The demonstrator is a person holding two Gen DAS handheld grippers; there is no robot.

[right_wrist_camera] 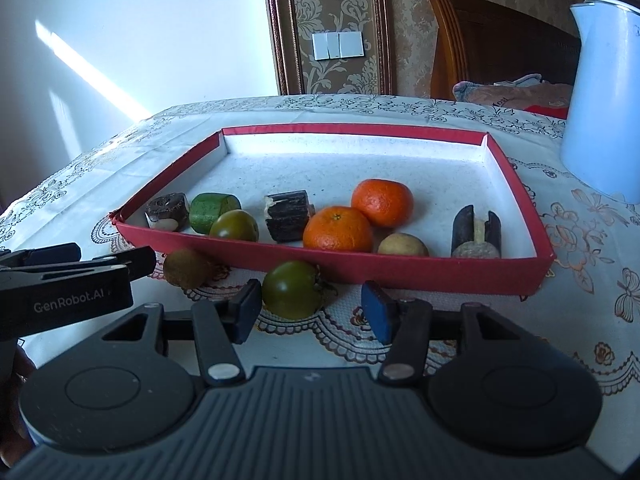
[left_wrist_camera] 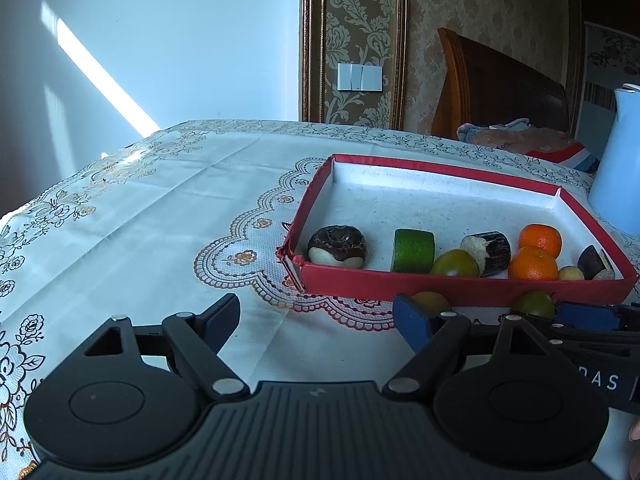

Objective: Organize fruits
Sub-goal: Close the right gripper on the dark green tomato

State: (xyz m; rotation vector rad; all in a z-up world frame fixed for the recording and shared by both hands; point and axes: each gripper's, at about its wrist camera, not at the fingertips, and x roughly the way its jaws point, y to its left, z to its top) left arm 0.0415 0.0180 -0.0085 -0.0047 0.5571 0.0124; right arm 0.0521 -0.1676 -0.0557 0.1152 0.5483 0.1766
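Embroidered tablecloth [right_wrist_camera: 580, 220], shallow red cardboard tray [right_wrist_camera: 400, 276], smooth green tomato [right_wrist_camera: 292, 290] between right gripper's [right_wrist_camera: 312, 314] parted pads (untouched), left gripper [left_wrist_camera: 316, 320] agape.

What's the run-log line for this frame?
right tool: open, around green tomato | left tool: open, empty | red tray: two oranges

Black gripper [right_wrist_camera: 312, 314], blue fingers [right_wrist_camera: 378, 316], "GenRobot.AI" marking.

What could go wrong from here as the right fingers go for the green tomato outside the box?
1. The green tomato is round and sits off-centre, near one of the right gripper fingers; it may roll away.
2. It lies close to the red box wall, which the fingers could shove.
3. The left gripper hovers close by, near the kiwi.
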